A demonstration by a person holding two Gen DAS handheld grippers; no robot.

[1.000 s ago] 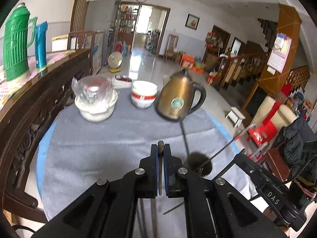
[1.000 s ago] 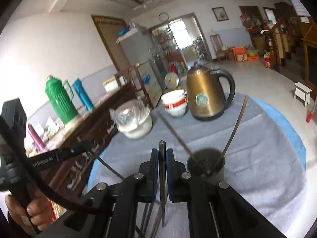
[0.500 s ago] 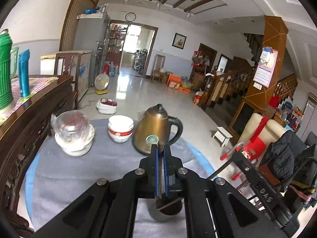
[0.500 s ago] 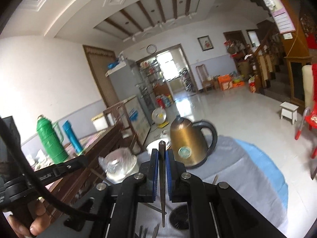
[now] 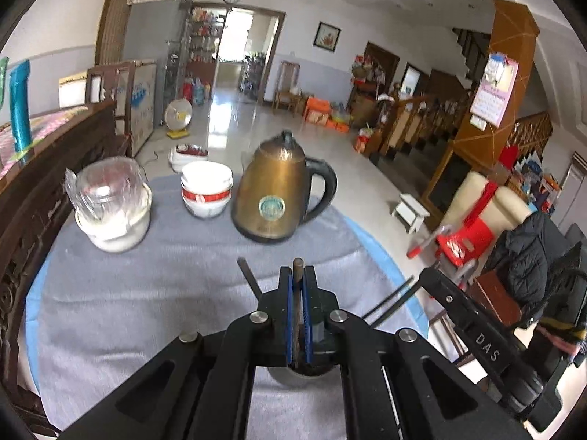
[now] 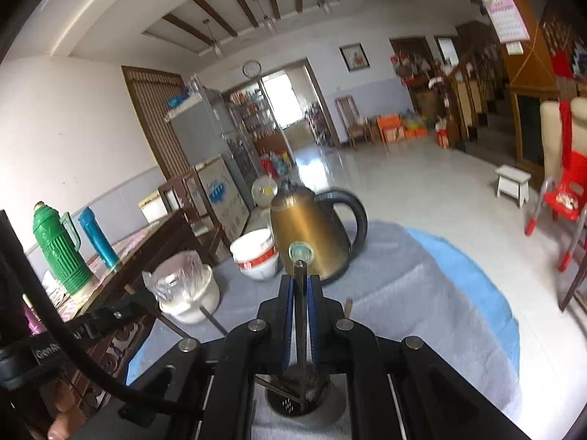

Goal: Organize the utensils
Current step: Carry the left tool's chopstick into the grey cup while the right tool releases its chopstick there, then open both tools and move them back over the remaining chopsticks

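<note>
My left gripper [image 5: 297, 275] is shut on a dark chopstick [image 5: 297, 267] that stands upright between its blue pads. Right under it sits a round metal utensil holder [image 5: 301, 372] on the grey tablecloth [image 5: 146, 293]. Other chopsticks [image 5: 249, 279] lean out of the holder to either side. My right gripper [image 6: 300, 282] is also shut on a chopstick [image 6: 300, 315], whose lower end reaches down into the holder [image 6: 293, 405]. The left gripper's body [image 6: 73, 333] shows at the left of the right wrist view.
A brass kettle [image 5: 279, 194] stands behind the holder, with stacked white bowls [image 5: 207, 192] and a wrapped white pot [image 5: 110, 209] to its left. A dark wooden sideboard [image 6: 154, 242] with a green flask [image 6: 58, 249] runs along the left. The round table's edge [image 6: 488, 293] curves on the right.
Both grippers have carried their chopsticks forward over the table. The holder, ahead of them a second ago, now lies directly beneath both grippers, and the right chopstick's end is inside it.
</note>
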